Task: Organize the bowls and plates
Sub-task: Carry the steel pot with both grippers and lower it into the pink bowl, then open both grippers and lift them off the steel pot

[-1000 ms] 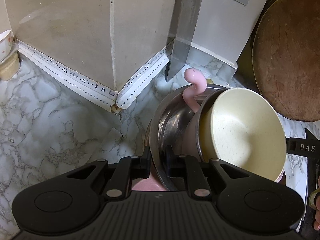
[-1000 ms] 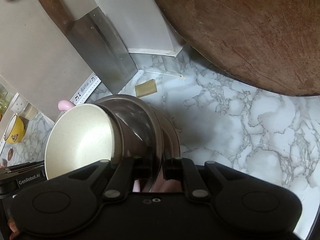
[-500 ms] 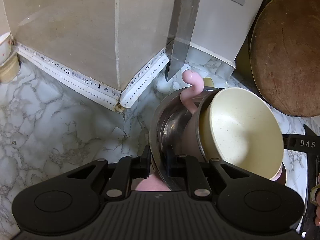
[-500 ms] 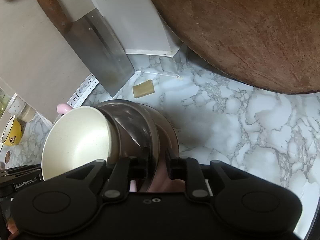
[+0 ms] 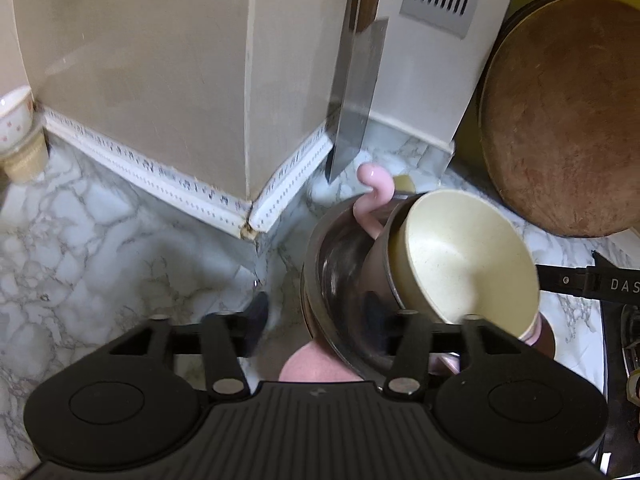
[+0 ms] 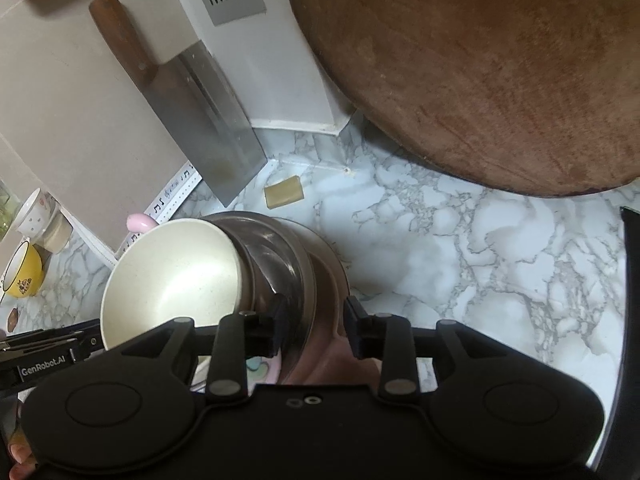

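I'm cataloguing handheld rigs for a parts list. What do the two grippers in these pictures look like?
Both are matte black plastic. The left gripper has a ribbed body, two round discs and linkage bars with silver rivets leading to its jaws. The right gripper has the same build with a smooth body and two small holes at its middle. White lettering shows on their sides: "GenRobot.AI" on the left, "DAS" on the right. No cables or sleeves show.

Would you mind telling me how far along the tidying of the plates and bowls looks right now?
Done: the cream bowl sits nested in the steel bowls on the marble counter. In hand: nothing; the left gripper and right gripper have just been opening, jaws either side of the steel rim, not pressing. Left: the yellow bowl and spotted bowl stand apart.
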`<state>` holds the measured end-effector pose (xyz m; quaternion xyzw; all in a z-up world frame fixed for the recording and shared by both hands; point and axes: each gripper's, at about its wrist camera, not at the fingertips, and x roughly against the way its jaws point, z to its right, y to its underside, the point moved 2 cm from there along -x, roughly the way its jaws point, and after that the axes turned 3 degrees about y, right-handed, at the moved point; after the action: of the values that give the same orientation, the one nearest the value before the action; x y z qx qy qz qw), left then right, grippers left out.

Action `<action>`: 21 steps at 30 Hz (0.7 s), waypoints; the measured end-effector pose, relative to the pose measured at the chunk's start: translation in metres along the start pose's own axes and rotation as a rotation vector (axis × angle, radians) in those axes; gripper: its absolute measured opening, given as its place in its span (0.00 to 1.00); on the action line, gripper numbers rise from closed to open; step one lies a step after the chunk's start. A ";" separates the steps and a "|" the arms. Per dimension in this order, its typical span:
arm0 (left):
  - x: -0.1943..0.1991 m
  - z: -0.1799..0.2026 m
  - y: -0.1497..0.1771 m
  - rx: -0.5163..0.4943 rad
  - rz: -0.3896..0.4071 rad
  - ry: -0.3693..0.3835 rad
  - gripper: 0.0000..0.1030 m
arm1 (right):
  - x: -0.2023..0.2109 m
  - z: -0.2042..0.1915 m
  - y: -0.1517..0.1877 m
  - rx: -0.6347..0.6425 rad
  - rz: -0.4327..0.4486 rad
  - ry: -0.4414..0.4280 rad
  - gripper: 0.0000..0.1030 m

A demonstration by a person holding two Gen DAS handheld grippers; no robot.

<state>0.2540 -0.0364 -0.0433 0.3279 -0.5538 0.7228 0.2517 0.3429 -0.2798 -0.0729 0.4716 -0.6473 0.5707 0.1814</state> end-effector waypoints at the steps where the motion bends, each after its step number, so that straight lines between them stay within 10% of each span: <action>1: 0.003 0.001 0.000 -0.007 0.010 0.001 0.56 | 0.004 0.001 0.001 0.002 0.009 -0.004 0.37; 21: 0.083 0.028 0.033 -0.141 0.165 0.041 0.67 | 0.086 -0.037 0.048 0.168 0.234 -0.021 0.86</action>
<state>0.1808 -0.0716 0.0027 0.2479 -0.6230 0.7070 0.2248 0.2506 -0.2852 -0.0231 0.4125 -0.6496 0.6352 0.0667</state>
